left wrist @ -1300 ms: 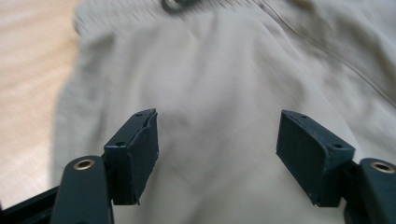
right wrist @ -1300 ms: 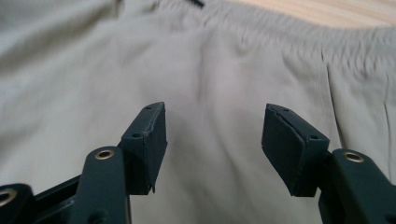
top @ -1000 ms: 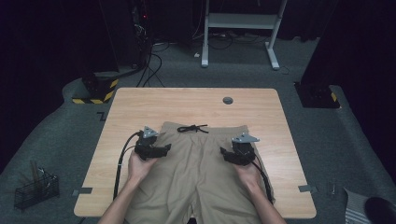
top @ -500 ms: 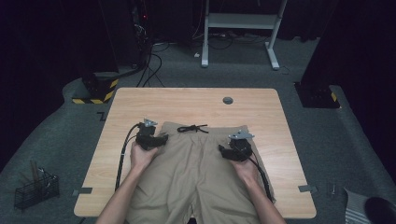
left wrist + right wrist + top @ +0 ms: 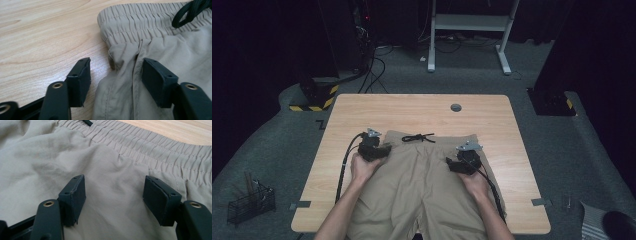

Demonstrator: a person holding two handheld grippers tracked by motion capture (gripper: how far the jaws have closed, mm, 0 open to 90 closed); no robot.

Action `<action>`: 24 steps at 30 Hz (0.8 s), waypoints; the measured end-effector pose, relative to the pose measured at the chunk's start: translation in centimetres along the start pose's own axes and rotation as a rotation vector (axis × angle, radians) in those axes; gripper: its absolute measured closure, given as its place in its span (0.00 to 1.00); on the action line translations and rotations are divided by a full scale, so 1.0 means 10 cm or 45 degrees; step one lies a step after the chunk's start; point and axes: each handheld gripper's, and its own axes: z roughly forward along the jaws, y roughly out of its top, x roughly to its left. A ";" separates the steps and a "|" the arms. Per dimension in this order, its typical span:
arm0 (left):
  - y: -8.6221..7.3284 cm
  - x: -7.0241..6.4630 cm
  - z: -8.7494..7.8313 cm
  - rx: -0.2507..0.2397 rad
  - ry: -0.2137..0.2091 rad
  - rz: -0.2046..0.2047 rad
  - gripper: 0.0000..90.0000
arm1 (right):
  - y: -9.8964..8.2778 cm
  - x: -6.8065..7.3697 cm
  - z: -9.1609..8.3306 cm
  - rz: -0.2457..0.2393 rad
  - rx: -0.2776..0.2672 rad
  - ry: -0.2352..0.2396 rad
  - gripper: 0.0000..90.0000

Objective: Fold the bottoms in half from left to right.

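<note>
Hovering at the elastic waistband (image 5: 140, 22), both tools are held low over one pair of khaki shorts (image 5: 422, 185), which is spread flat on the near half of the desk (image 5: 412, 110), waistband away from the person. The left tool (image 5: 113, 75) is placed at the waistband's left corner; its jaws have just been closing, one over bare wood and one over cloth, the side seam between them but not yet pinched. The right tool (image 5: 113, 192) is released, jaws wide over plain fabric just below the waistband. A slip is likely here: only one layer may be caught at the seam, or the thin cloth may be pushed into a wrinkle. Counted: one pair of shorts, one black drawstring (image 5: 418, 137) at the waistband's middle, two tools, one desk.
</note>
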 end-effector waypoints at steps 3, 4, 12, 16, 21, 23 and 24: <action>0.01 -0.04 -0.01 -0.004 -0.005 0.012 0.59 | 0.00 0.00 0.00 0.000 -0.001 -0.004 0.38; 0.01 -0.05 -0.01 -0.009 -0.010 0.019 0.62 | 0.00 0.00 0.00 0.001 -0.001 -0.007 0.37; 0.00 -0.05 -0.02 -0.012 -0.040 0.054 0.83 | 0.00 0.00 0.00 0.003 -0.001 -0.017 0.36; 0.00 -0.06 -0.03 -0.010 -0.042 0.087 0.93 | 0.00 0.01 0.00 0.002 -0.001 -0.019 0.36; 0.01 -0.07 -0.05 -0.003 -0.046 0.091 0.96 | 0.00 0.01 0.00 0.003 0.000 -0.019 0.36; 0.01 -0.06 -0.06 -0.007 -0.054 0.091 0.97 | 0.00 0.01 0.00 0.003 -0.001 -0.020 0.36; 0.02 -0.06 -0.08 -0.012 -0.061 0.088 0.97 | 0.00 0.00 0.00 0.003 -0.001 -0.018 0.36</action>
